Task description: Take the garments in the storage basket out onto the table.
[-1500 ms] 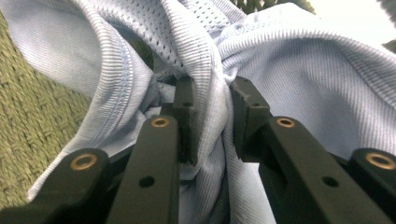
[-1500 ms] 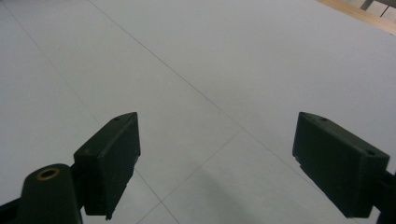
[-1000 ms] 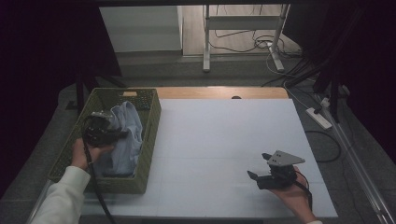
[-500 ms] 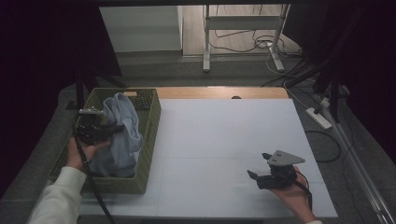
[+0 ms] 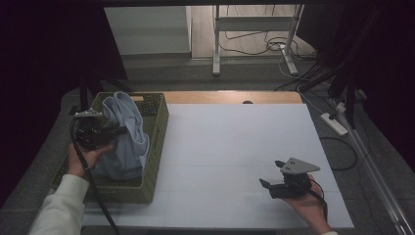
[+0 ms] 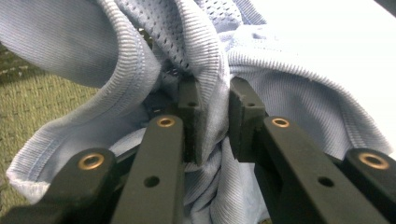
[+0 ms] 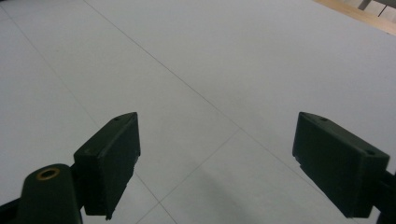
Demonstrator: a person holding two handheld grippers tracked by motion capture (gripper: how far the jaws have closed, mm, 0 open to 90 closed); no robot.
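Note:
A light blue knit garment (image 5: pixel 125 134) is drawn up out of an olive-green mesh basket (image 5: pixel 157 132) at the table's left. My left gripper (image 5: pixel 117 131) is shut on a bunched fold of that garment (image 6: pixel 212 100), the cloth pinched between both pads (image 6: pixel 191 116). The rest of the cloth hangs around the jaws and down into the basket. Near the table's front right, my right gripper (image 5: pixel 268 177) rests low over the white tabletop (image 5: pixel 235 142), open, with bare table between its pads (image 7: pixel 112 163).
The basket's olive floor (image 6: pixel 42 121) shows under the cloth. A wooden strip (image 5: pixel 230 97) runs along the table's far edge. Beyond it stand a metal stand (image 5: pixel 215 54) and cables on the floor; a power strip (image 5: pixel 335 123) lies at the right.
My left gripper has lifted the blue garment higher out of the basket, so the cloth now stands taller above the rim. The right gripper has stayed still.

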